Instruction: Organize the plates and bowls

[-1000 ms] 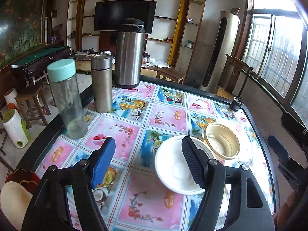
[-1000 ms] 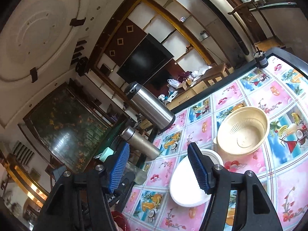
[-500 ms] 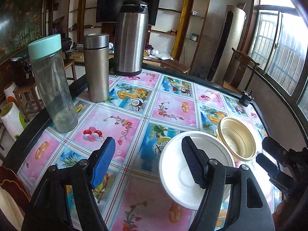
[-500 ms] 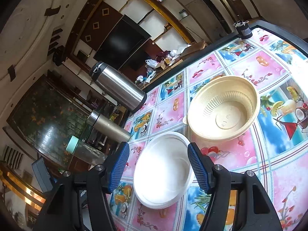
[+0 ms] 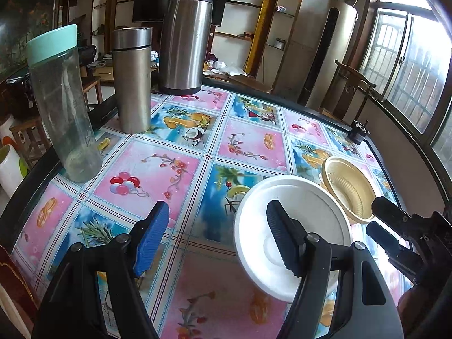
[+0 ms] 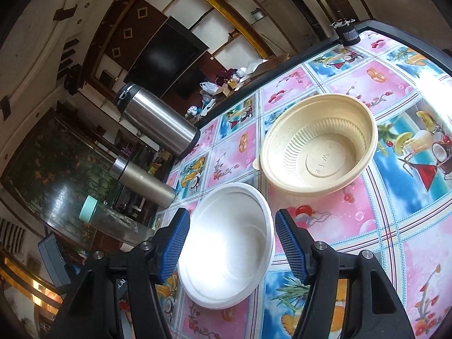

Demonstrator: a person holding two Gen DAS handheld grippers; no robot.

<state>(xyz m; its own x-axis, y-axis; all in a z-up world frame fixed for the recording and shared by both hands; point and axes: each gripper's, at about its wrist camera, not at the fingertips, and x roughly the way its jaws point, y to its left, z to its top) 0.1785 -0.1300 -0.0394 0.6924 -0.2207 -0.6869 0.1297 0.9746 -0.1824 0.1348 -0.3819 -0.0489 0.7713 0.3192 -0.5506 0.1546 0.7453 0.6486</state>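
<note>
Left gripper (image 5: 217,234): jaws spread wide, nothing between the pads, held above the patterned tablecloth (image 5: 158,175); right-hand finger overlapping the near side of the white bowl (image 5: 293,226) in the left wrist view, contact not determinable. Right gripper (image 6: 231,243): jaws apart, blue pads flanking the white bowl (image 6: 231,257) on both sides, gaps visible at each pad, not clamped. White bowl: upright on the tablecloth (image 6: 350,220), empty. Beige ribbed bowl (image 6: 319,144): upright, empty, just beside the white bowl on its far side, rims close; touching or apart not determinable. Beige ribbed bowl (image 5: 349,189) also visible in the left wrist view, right of the white bowl. Along the far left table edge: clear bottle with teal cap (image 5: 60,104), steel tumbler (image 5: 132,79), large steel flask (image 5: 185,36), all upright, well apart from the bowls. Right gripper's black fingers (image 5: 395,231) visible at right edge of the left wrist view.
</note>
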